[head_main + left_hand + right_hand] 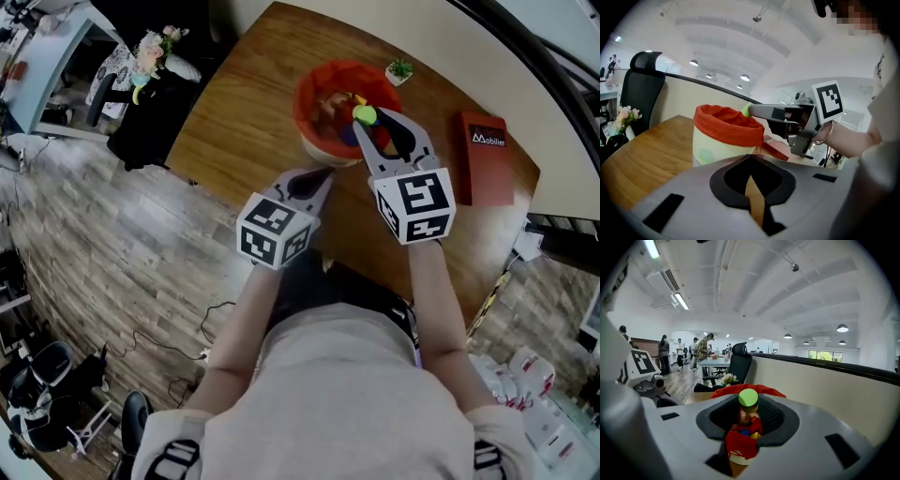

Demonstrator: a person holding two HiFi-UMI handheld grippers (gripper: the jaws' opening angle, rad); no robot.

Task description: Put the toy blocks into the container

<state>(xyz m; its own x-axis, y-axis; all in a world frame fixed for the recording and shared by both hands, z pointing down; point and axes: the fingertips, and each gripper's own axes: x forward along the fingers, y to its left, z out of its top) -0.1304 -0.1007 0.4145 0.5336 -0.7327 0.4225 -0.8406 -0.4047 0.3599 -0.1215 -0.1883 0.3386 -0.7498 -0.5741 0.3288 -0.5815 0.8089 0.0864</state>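
Note:
A cream container with a red cloth rim (pixel 319 89) stands on the wooden table (pixel 244 112); several coloured blocks lie inside it. My right gripper (pixel 370 125) hangs over its opening, shut on a green round block (pixel 364 114). In the right gripper view the green block (pixel 748 397) sits between the jaw tips, with the container's red rim (pixel 723 391) and blocks below. My left gripper (pixel 317 176) is shut and empty, just in front of the container's near side. From the left gripper view the container (pixel 723 136) stands close ahead, with the green block (pixel 746 110) above its rim.
A red box (pixel 486 157) lies on the table right of the container, and a small potted plant (pixel 400 70) stands behind it. The table's left edge drops to wooden floor. A black chair holding flowers (pixel 150 61) is off the far left corner.

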